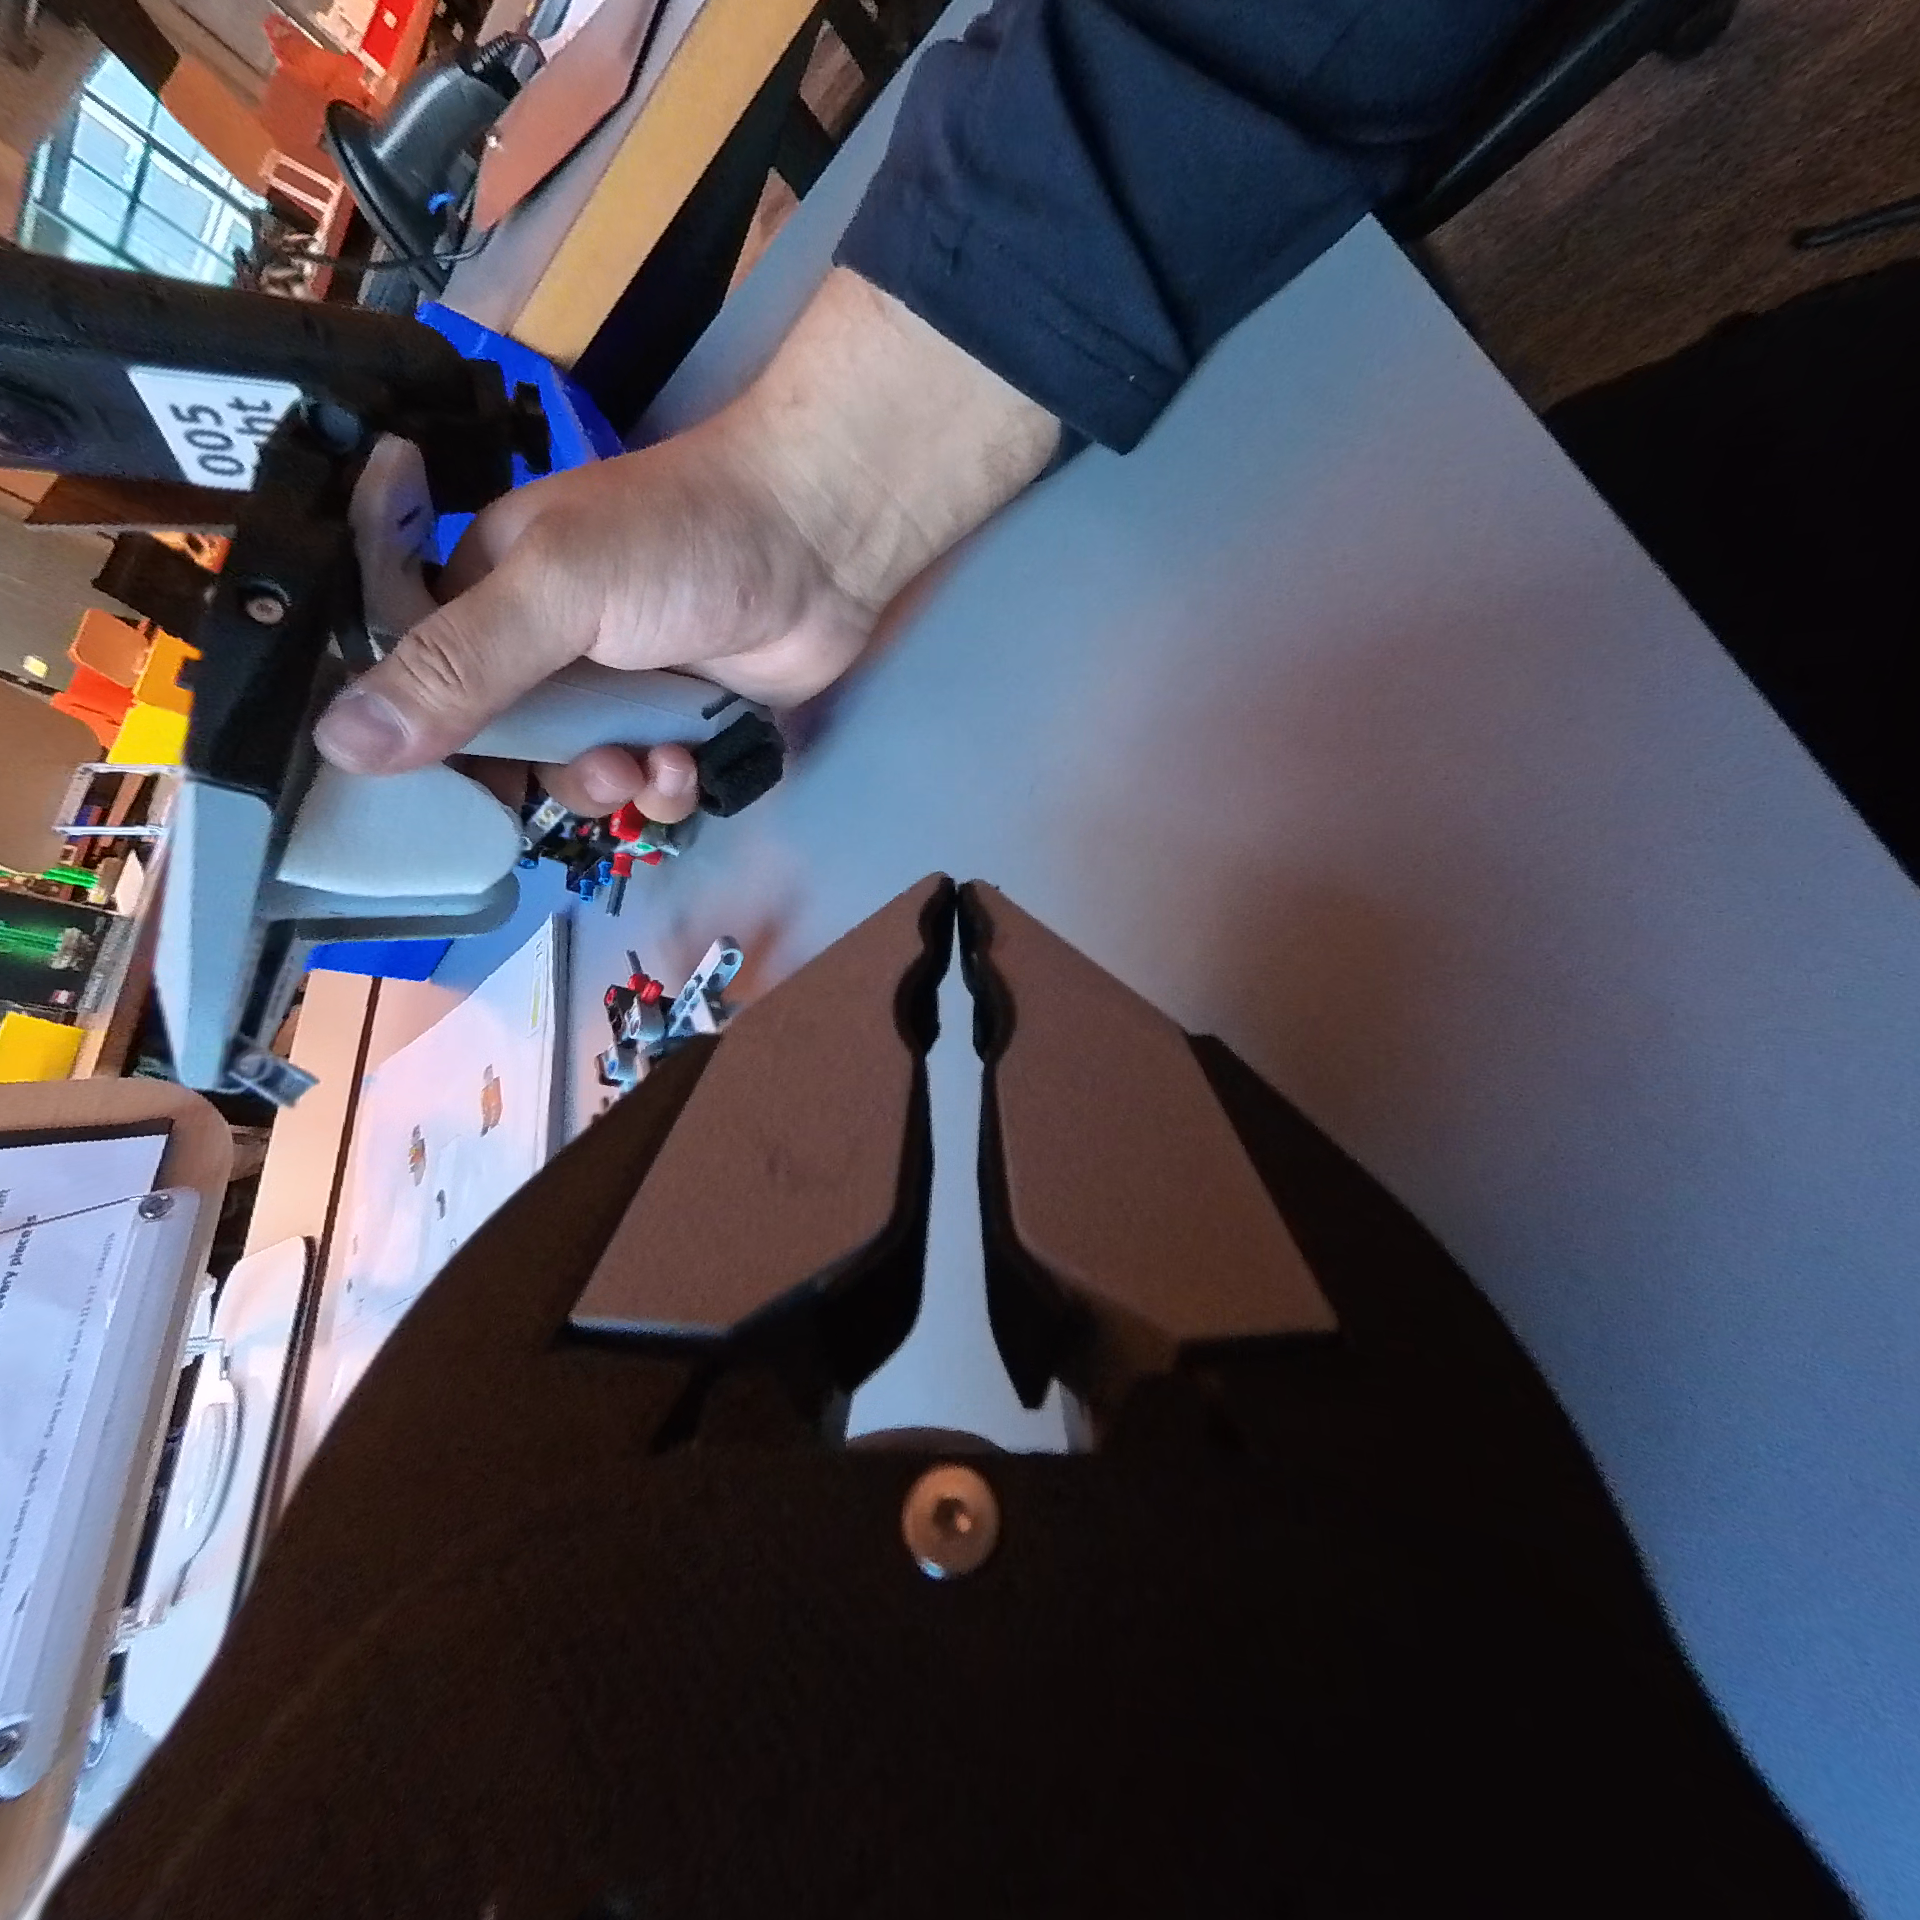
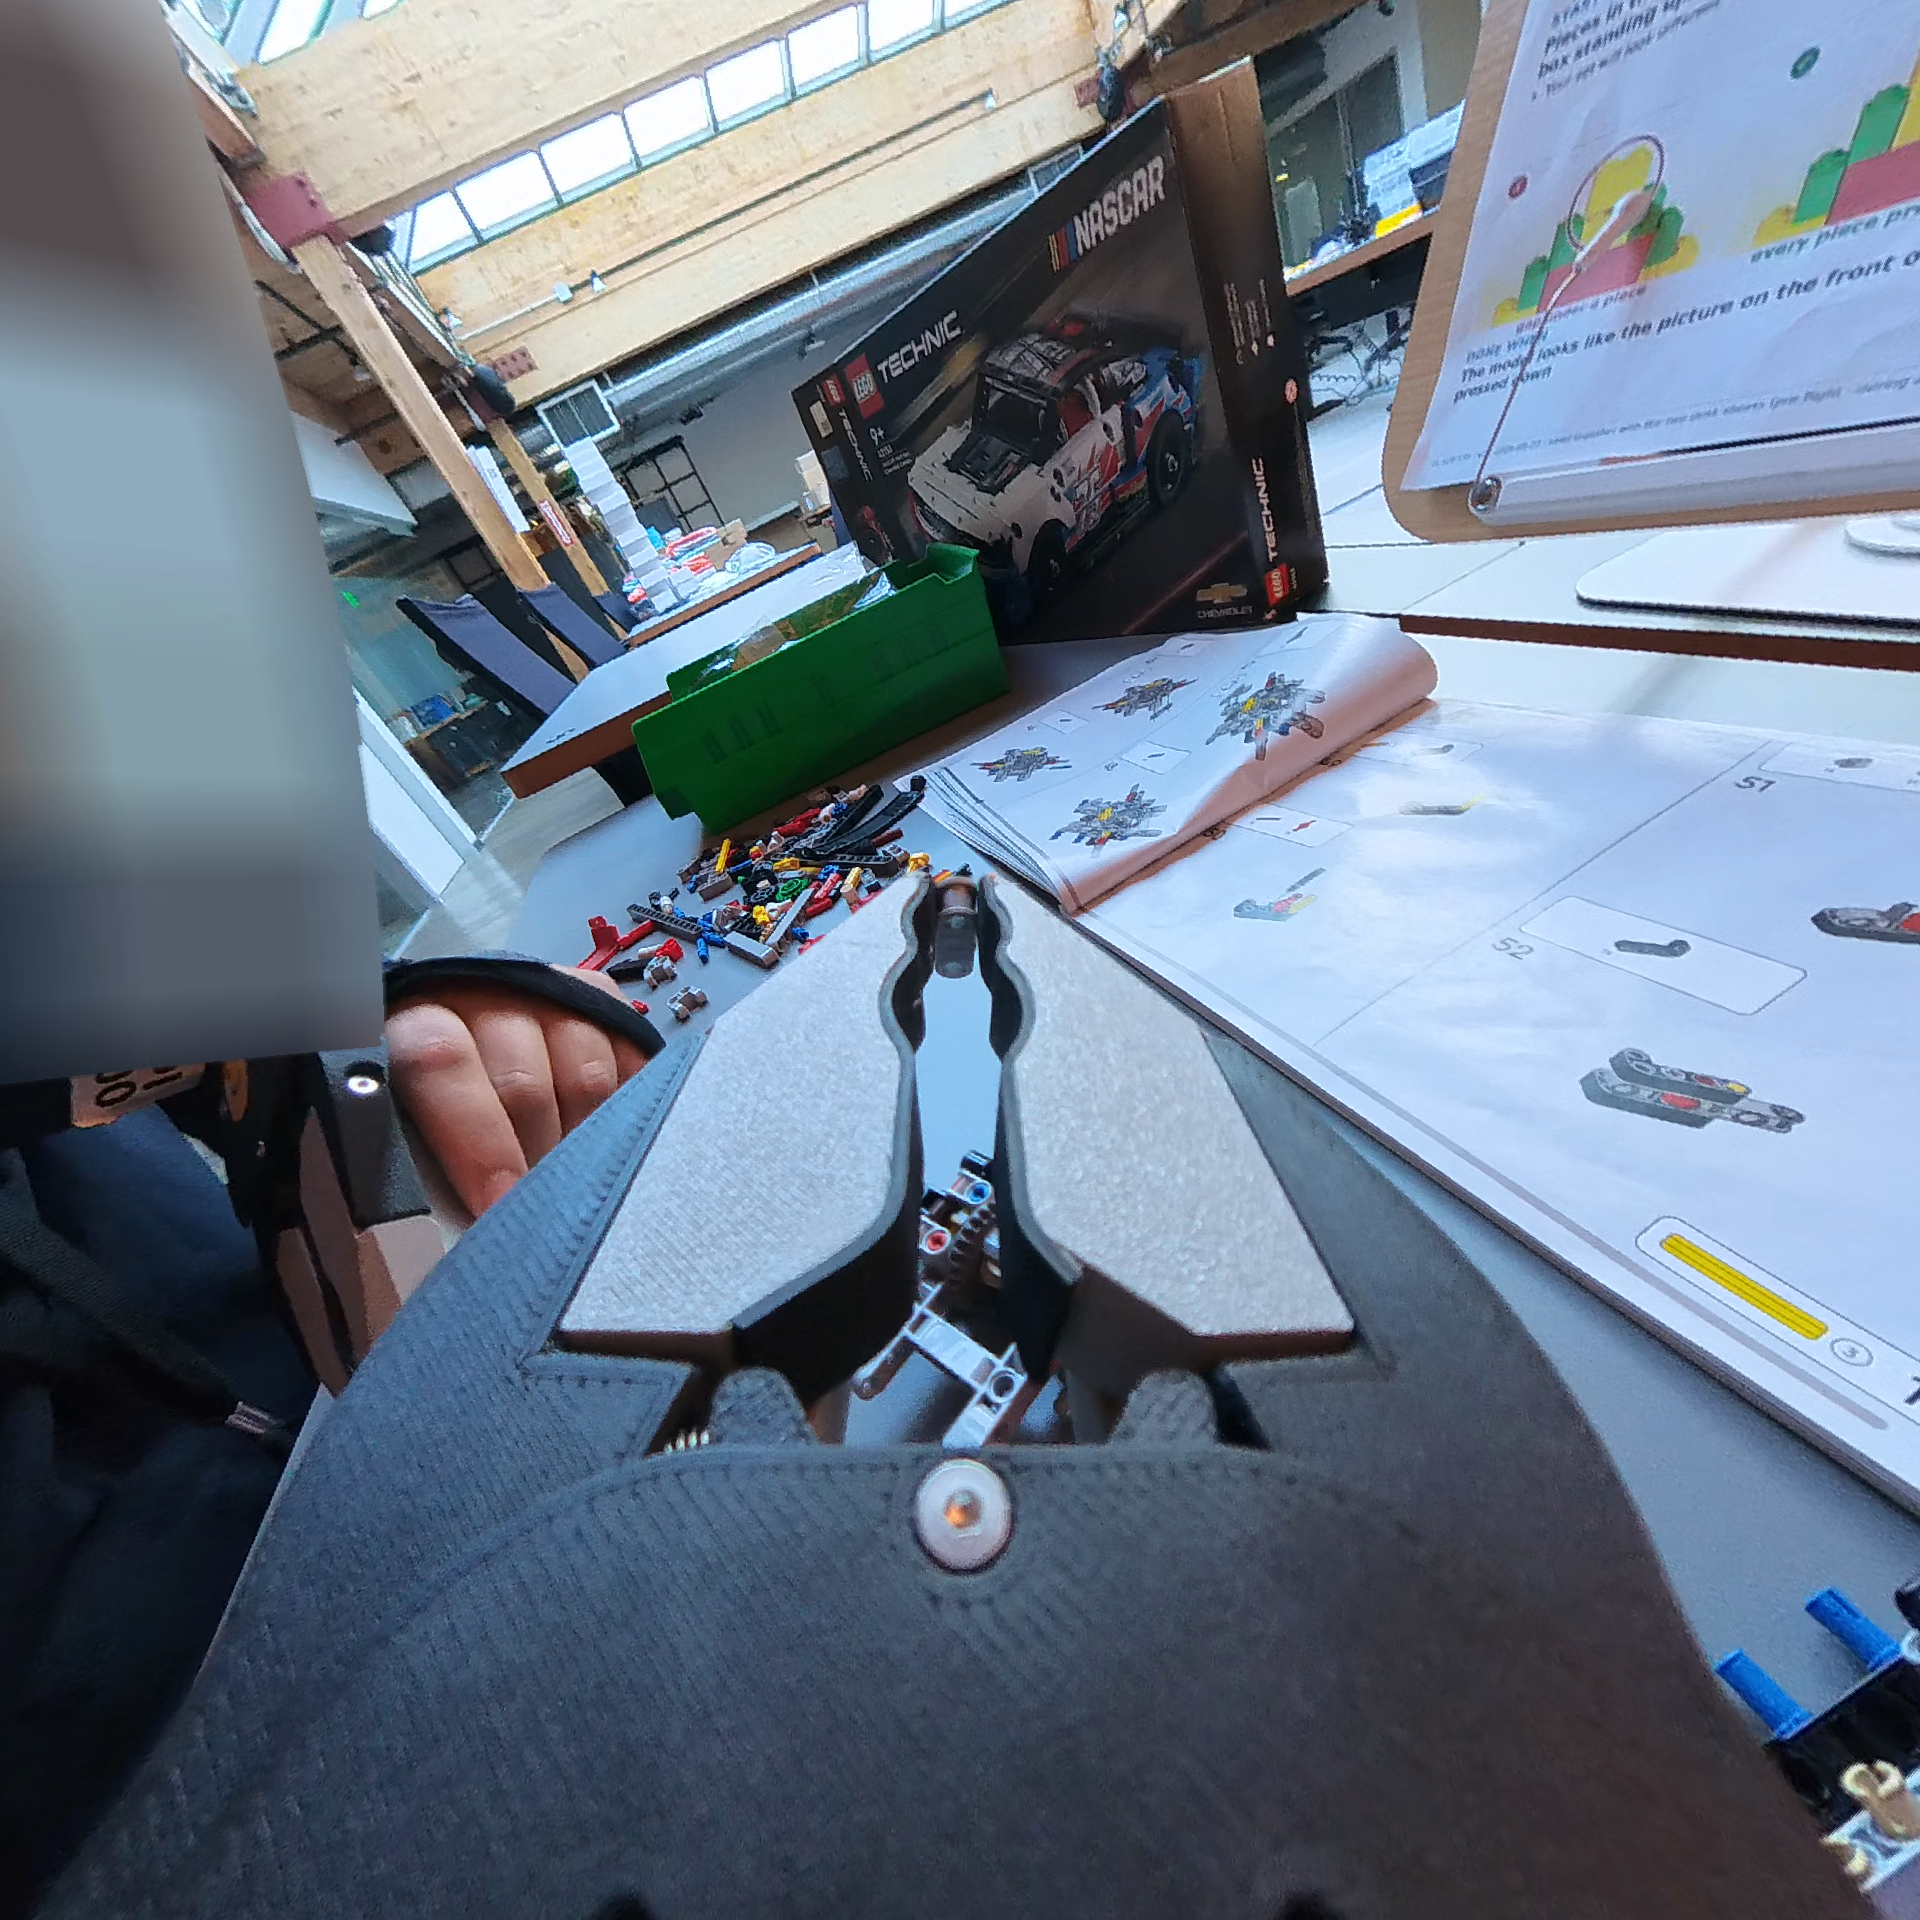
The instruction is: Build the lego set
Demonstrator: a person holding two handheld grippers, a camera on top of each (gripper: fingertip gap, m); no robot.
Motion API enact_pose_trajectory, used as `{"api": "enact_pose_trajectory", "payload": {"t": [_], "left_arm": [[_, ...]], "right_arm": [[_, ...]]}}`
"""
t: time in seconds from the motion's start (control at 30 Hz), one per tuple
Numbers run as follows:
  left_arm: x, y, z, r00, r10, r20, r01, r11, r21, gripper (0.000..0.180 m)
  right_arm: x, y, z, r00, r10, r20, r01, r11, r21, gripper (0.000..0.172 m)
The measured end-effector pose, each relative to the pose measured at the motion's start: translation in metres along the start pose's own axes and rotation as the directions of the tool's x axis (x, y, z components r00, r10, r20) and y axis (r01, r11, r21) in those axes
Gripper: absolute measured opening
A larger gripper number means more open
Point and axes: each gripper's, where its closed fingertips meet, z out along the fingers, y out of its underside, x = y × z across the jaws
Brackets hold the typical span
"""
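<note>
Gripping a small grey-brown peg point(image 2: 956, 928) at its very tips, your right claw point(image 2: 957, 914) holds it with both pads pressing; its long axis runs along the fingers, pointing away toward the loose-parts pile point(image 2: 769, 894) on the bench point(image 2: 582, 894). Your left claw point(image 1: 957, 902) is closed on nothing, tips meeting over bare bench, the small assembly point(image 1: 665, 1008) lying just to its left.

Loose bricks pile point(image 2: 769, 894) on table point(image 2: 582, 883), bin point(image 2: 821, 686) behind it, box point(image 2: 1060, 416) behind bin, open booklet point(image 2: 1455, 883) right of pile.
</note>
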Motion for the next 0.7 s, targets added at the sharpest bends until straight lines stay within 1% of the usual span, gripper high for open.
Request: {"api": "enact_pose_trajectory", "payload": {"t": [0.07,0.13,0.27,0.33,0.4,0.47,0.7], "left_arm": [[-0.003,0.001,0.000,1.000,-0.006,0.015,0.006,1.000,-0.009,0.000],[-0.010,0.008,0.001,0.998,-0.041,0.047,0.043,0.998,-0.040,0.000],[-0.035,0.030,-0.001,0.971,-0.192,0.139,0.207,0.973,-0.101,0.000],[-0.039,0.038,-0.001,0.952,-0.274,0.138,0.289,0.951,-0.105,0.001],[-0.041,0.040,-0.001,0.939,-0.320,0.127,0.332,0.939,-0.090,0.000],[-0.041,0.040,-0.001,0.937,-0.326,0.124,0.338,0.937,-0.090,0.000],[-0.035,0.038,0.001,0.954,-0.278,0.115,0.291,0.950,-0.112,0.000]], "right_arm": [[0.001,0.000,0.000,1.000,0.004,-0.003,-0.004,1.000,-0.001,0.004],[0.002,-0.001,-0.002,1.000,-0.003,-0.008,0.003,1.000,0.003,0.004],[0.004,-0.005,-0.007,0.999,-0.022,-0.030,0.022,1.000,0.008,0.004],[0.006,-0.006,-0.008,0.999,-0.027,-0.038,0.027,1.000,0.008,0.004],[0.006,-0.006,-0.009,0.999,-0.031,-0.042,0.031,1.000,0.005,0.004],[0.007,-0.005,-0.010,0.998,-0.044,-0.051,0.044,0.999,-0.007,0.004],[0.008,0.003,-0.006,0.997,-0.056,-0.052,0.053,0.997,-0.051,0.004]]}}
